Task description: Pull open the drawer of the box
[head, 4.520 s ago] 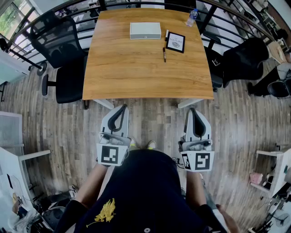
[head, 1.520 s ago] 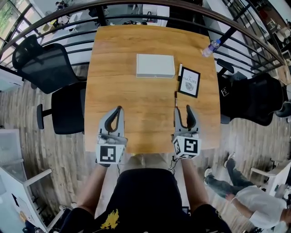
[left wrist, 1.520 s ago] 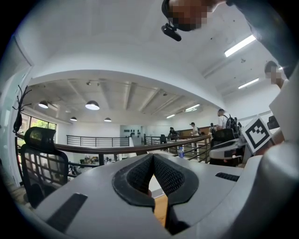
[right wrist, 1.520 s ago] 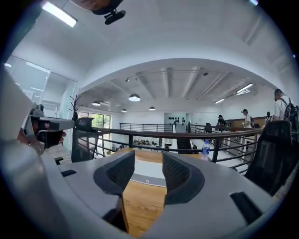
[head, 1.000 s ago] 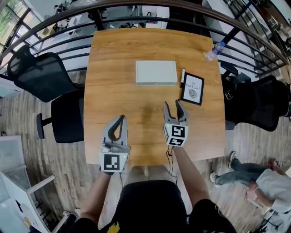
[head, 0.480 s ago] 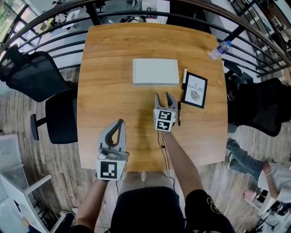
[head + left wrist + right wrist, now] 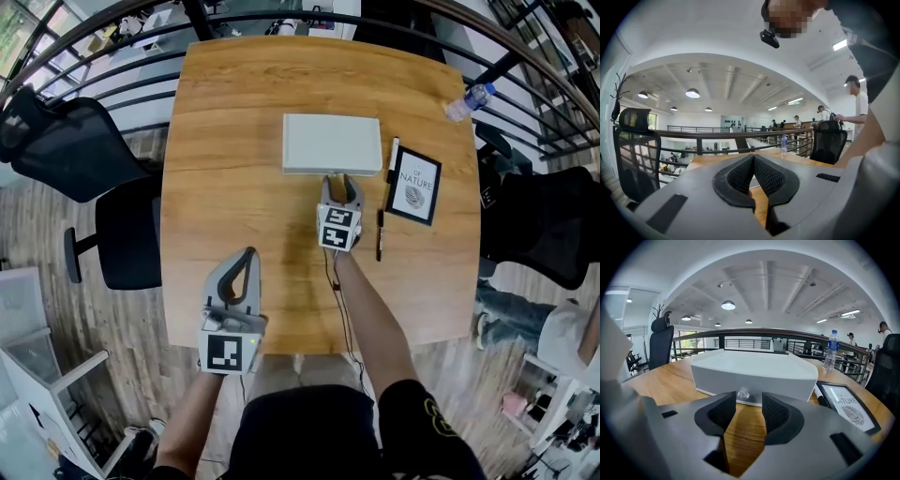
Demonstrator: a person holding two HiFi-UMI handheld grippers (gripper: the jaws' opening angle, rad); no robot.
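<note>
A flat white box [image 7: 332, 143] lies on the wooden table [image 7: 234, 187], its drawer front facing me. A small clear knob [image 7: 743, 393] sits low in the middle of that front [image 7: 754, 380]. My right gripper [image 7: 341, 180] is stretched out right at the box's near side. In the right gripper view, my right gripper [image 7: 749, 401] has its jaws closing, with the knob just beyond the tips and nothing pressed between the pads. My left gripper [image 7: 247, 255] hangs back near the table's front edge; in the left gripper view my left gripper [image 7: 753, 158] is shut and empty.
A framed picture [image 7: 413, 186] and two pens [image 7: 380, 234] lie right of the box. A water bottle [image 7: 467, 101] lies at the far right corner. Black office chairs [image 7: 127, 234] stand left and right of the table, with a railing [image 7: 112, 19] behind.
My right gripper has moved forward across the table up to the box's front. Its jaws have narrowed slightly. The left gripper has stayed near the front edge.
</note>
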